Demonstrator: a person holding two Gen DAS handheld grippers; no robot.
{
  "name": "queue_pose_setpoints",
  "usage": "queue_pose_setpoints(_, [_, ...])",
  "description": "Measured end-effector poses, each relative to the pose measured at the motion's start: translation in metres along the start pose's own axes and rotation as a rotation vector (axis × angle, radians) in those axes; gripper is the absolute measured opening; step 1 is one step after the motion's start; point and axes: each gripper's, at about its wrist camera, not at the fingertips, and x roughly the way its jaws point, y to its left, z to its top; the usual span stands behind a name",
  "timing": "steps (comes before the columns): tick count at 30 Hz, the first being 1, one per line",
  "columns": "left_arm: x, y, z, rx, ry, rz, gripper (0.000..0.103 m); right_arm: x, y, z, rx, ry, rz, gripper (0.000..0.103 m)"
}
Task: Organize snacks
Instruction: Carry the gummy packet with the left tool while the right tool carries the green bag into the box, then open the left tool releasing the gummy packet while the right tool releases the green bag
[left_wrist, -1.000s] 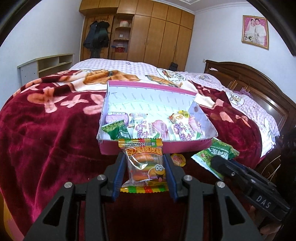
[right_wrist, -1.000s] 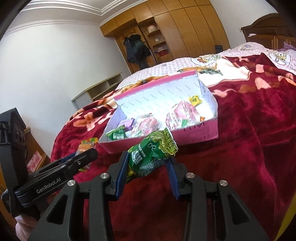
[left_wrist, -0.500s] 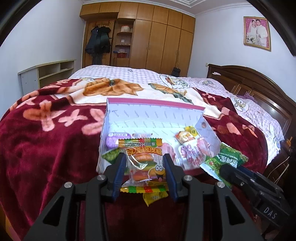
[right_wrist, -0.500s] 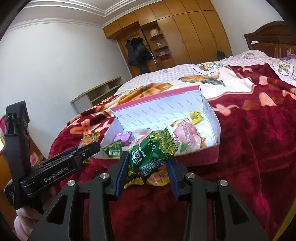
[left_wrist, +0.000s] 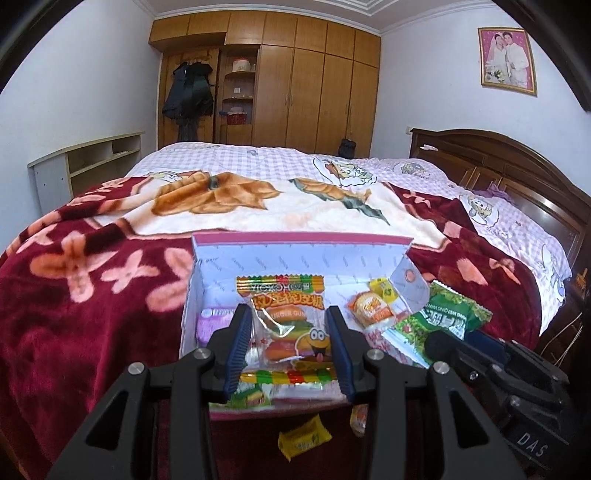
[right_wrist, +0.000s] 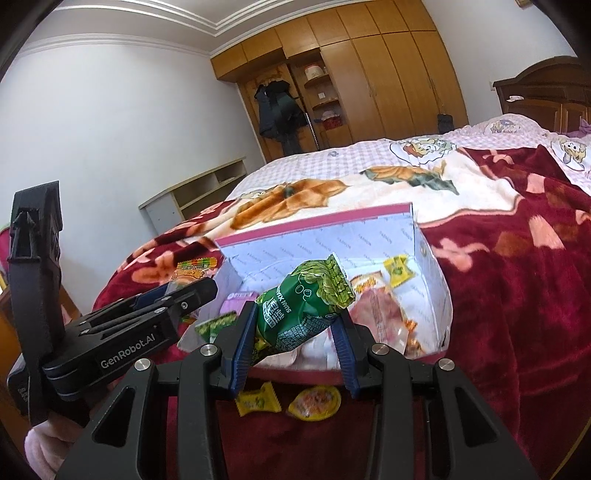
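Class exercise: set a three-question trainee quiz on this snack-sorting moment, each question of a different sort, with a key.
1. True or false: the left gripper holds a burger gummy packet.
2. What colour is the packet in the right gripper?
3. Where does the round orange snack lie? A) inside the box B) on the blanket in front of the box C) on the headboard

Key: 1 true; 2 green; 3 B.
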Motion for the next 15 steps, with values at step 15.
queue_pose_setpoints(15, [0.07, 0.005, 0.01, -0.026, 0.047, 0.011, 0.043, 0.049, -0.012, 0.012, 0.014, -0.003, -0.031, 0.041])
